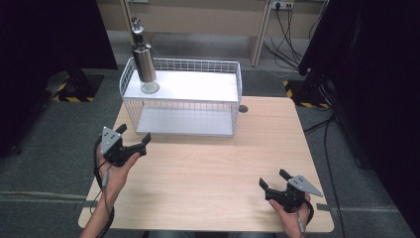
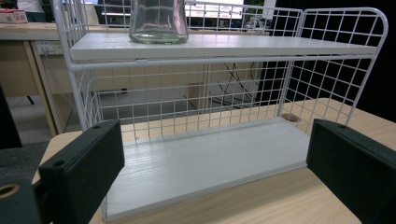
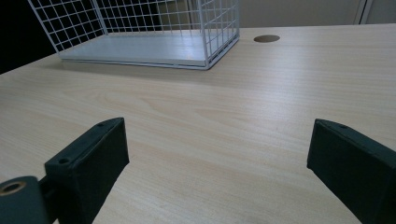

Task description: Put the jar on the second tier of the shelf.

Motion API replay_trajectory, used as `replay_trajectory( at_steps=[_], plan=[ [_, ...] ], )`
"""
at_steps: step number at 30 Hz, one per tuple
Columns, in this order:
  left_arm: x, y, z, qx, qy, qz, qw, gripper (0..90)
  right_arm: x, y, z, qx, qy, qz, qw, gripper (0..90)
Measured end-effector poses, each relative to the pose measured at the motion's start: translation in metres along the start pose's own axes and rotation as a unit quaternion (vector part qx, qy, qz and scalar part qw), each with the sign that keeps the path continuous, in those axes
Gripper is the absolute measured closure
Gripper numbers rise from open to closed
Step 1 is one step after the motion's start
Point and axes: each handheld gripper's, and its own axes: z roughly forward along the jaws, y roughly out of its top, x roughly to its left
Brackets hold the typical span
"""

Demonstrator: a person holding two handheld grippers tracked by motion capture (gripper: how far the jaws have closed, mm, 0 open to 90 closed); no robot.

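Note:
A white wire shelf rack [image 1: 181, 94] stands at the back of the wooden table [image 1: 208, 168]. A tall glass and metal pump bottle [image 1: 143, 57] stands upright on the rack's upper board at its left end; its clear base [image 2: 158, 21] shows in the left gripper view. My left gripper [image 1: 133, 135] is open, held just in front of the rack's lower left corner, nothing between its jaws. My right gripper [image 1: 272, 179] is open near the table's front right, over bare wood, pointing toward the rack [image 3: 140, 32].
A round cable hole [image 1: 242, 108] is in the table right of the rack. The rack's lower board [image 2: 196, 163] is bare. Black curtains flank the table, and cables lie on the floor at the back right [image 1: 287, 44].

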Motion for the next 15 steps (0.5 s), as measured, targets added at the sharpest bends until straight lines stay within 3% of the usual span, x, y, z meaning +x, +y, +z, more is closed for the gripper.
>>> replay_trajectory(
  at_steps=[15],
  plan=[
    [-0.002,-0.024,-0.012,0.01,-0.009,-0.014,0.9998,3.7,0.0,0.0,0.0,0.0,0.0,0.0,1.0,5.7]
  ],
)
